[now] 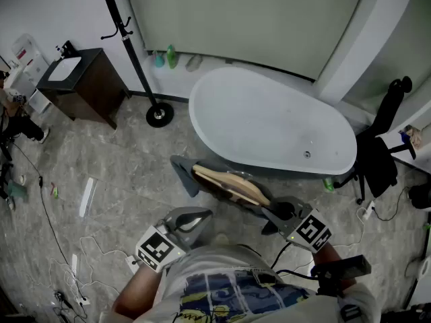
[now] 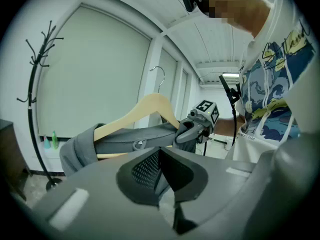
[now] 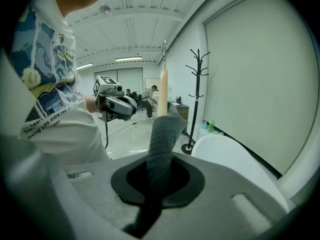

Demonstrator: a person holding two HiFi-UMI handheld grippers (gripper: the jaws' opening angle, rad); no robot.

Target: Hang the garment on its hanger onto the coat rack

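A grey garment (image 1: pixel 185 172) is draped over a wooden hanger (image 1: pixel 227 182), held level in front of me above the floor. My right gripper (image 1: pixel 273 214) is shut on the garment (image 3: pixel 162 134) at one end of the hanger; the fabric runs up between its jaws, and the wooden hanger (image 3: pixel 163 91) rises beyond. My left gripper (image 1: pixel 195 217) hangs a little short of the garment's near side, jaws together, with nothing seen between them. From the left gripper (image 2: pixel 160 166) I see the hanger (image 2: pixel 150 106), its metal hook (image 2: pixel 159 76) and the right gripper (image 2: pixel 192 129). The black coat rack (image 1: pixel 128 42) stands far left.
A white bathtub (image 1: pixel 269 123) lies just beyond the hanger. A dark cabinet (image 1: pixel 81 86) stands left of the rack's round base (image 1: pixel 159 115). Bottles (image 1: pixel 165 58) stand by the wall. A black chair (image 1: pixel 384 147) is at the right; cables (image 1: pixel 81 254) trail over the floor.
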